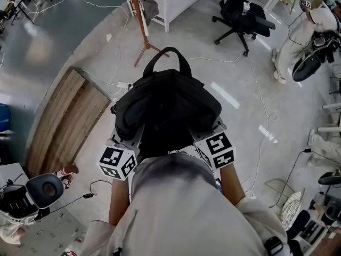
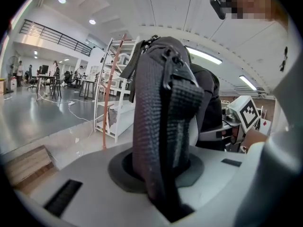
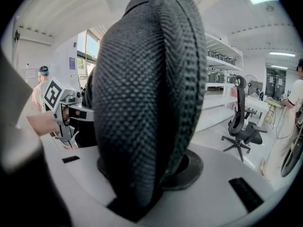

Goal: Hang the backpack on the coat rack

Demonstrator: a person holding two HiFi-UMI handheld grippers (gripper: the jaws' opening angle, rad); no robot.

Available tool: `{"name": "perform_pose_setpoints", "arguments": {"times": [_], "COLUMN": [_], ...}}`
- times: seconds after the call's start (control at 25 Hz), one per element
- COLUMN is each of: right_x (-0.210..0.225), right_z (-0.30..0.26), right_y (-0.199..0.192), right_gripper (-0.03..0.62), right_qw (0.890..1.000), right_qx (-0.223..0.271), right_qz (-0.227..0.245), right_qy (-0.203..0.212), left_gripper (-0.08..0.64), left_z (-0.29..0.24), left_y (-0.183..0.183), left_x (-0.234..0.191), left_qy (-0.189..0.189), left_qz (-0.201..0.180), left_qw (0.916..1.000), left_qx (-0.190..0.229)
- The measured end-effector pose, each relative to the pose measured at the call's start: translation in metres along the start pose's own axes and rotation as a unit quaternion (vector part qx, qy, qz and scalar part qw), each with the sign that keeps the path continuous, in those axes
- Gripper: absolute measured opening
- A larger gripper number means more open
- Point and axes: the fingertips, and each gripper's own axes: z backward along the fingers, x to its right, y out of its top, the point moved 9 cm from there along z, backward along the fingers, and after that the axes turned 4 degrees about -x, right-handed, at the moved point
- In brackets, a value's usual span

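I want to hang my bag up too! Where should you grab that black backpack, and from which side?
Probably the padded shoulder straps, coming from the person's side: they fit between jaws, and the top loop handle then sticks out forward, free for a hook.

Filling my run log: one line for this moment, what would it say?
left tool: shut on strap | right tool: shut on second strap | backpack: carried, not hung | rack: ahead

No legible words, brands or numbers in any view; only black-and-white square coded markers, unreadable as text, on the white plastic cube of the left gripper and its twin on the right gripper.
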Motion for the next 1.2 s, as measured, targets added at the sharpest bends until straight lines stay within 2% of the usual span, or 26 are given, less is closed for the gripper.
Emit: {"name": "perform_pose_setpoints", "arguments": {"times": [0.36,0.84,1.0,1.2], "right_x": [0.024,0.037,0.043,0.049], "right_z": [-0.060,-0.156,-0.181,-0.212], "right_y": [0.059,0.142,0.170,0.201], "right_gripper": [0.141,0.141,0.143,0.144], "right_qw": [1.000,1.000,1.000,1.000], "right_qx": [-0.004,-0.015,-0.012,-0.004], "right_qz": [0.000,-0.004,-0.003,0.000], "right_qy": [0.002,-0.004,-0.007,-0.007], "left_gripper": [0.069,0.069,0.071,0.071], "left_z": [-0.034,-0.070,-0.080,-0.090], "left_y": [0.045,0.098,0.118,0.140], "left_x": [-0.069,-0.182,-0.214,-0.251], "left_qy": [-0.003,-0.014,-0.021,-0.024], "left_qz": [-0.002,0.005,0.016,0.005], "left_qw": [1.0000,0.9999,0.9996,0.9996], "left_qx": [0.002,-0.002,0.006,0.015]}}
